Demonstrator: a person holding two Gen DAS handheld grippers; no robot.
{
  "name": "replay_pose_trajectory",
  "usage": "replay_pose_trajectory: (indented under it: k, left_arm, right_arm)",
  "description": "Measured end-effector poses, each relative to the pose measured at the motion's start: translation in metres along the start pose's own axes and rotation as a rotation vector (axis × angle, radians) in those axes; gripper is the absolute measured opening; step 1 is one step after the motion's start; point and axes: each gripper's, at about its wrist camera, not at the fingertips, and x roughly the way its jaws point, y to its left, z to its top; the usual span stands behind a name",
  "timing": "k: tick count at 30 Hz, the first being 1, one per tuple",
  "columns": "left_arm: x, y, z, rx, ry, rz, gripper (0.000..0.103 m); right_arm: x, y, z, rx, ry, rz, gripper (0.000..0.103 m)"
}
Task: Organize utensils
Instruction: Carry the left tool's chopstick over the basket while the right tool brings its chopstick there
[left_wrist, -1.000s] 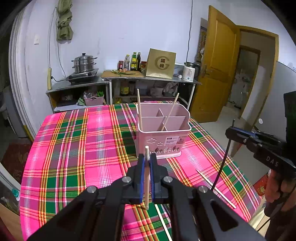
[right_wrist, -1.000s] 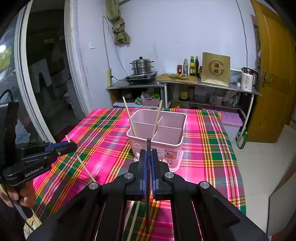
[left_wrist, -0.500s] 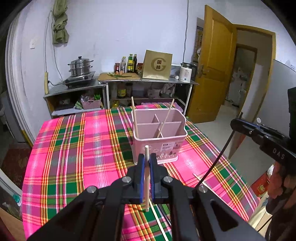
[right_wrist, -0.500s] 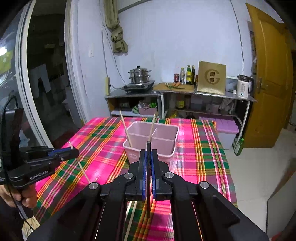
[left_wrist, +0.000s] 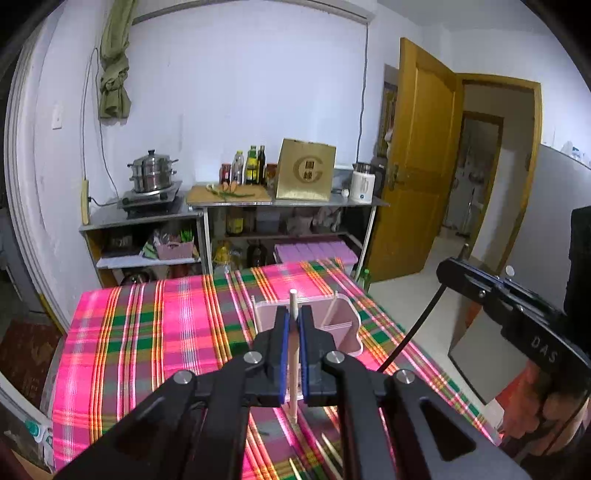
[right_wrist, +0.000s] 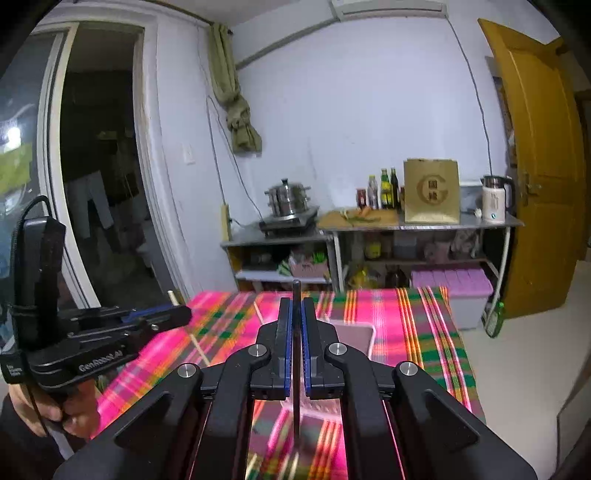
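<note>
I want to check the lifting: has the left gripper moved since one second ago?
Yes. The left gripper rose: its fingers now overlap the pink utensil holder, which sits lower in view.

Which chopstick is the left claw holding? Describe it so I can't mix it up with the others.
Start at the plaid table, with the pink holder standing on it. In front of the holder, the left claw is shut on a pale wooden chopstick, held upright. Unlike the pale sticks resting in the holder, it is lifted clear; the right claw has a black one.
</note>
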Motion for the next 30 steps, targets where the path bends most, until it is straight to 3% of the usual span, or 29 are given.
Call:
replay_pose_trajectory:
  k: [7,16,30]
  left_arm:
    - [0.012,0.002,0.027,0.013,-0.052,-0.004,0.006]
    - [0.04,0.005,0.034,0.01,-0.069,-0.012,0.006]
    - [0.098,0.017,0.003,-0.016,0.013,-0.016,0.006]
  right_arm:
    - [0.015,0.002,0.023,0.006,-0.054,0.011,0.004]
    - [0.044,-0.009,0.033,0.029,-0.087,0.008,0.004]
    - [0.102,-0.036,-0.012,0.085,-0.006,0.006,0.004]
